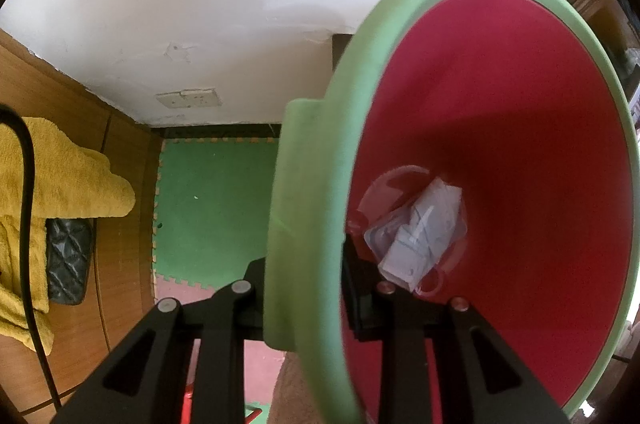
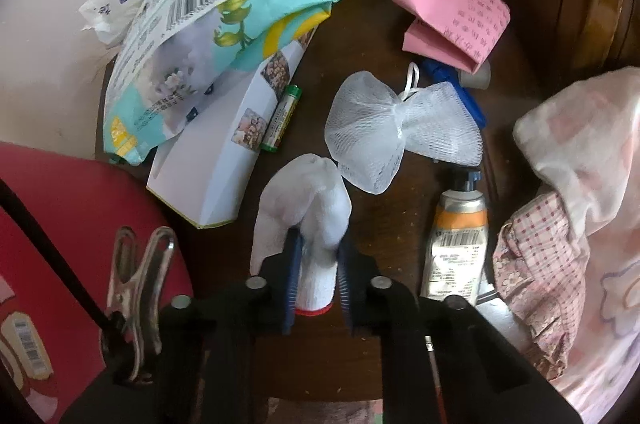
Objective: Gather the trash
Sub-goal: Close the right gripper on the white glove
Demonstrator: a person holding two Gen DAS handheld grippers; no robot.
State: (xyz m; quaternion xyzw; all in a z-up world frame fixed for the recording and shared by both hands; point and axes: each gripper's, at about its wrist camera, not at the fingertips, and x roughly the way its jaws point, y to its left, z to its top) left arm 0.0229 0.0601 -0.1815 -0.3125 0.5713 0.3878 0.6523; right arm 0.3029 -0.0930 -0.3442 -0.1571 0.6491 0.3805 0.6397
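Green-rimmed and red inside, the bin (image 1: 500,128) fills the left wrist view, its rim clamped between the left gripper's (image 1: 308,288) jaws, with crumpled paper (image 1: 420,228) at its bottom. In the right wrist view, the right gripper's (image 2: 318,264) jaws pinch a white sock (image 2: 316,208) above the cluttered worktop (image 2: 380,36).

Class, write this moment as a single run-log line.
left gripper: shut on bin rim | right gripper: shut on white sock | bin: crumpled paper inside

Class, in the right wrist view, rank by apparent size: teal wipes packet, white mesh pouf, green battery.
1. Teal wipes packet
2. White mesh pouf
3. Green battery
Fisheye distortion aside, the differences look clear.
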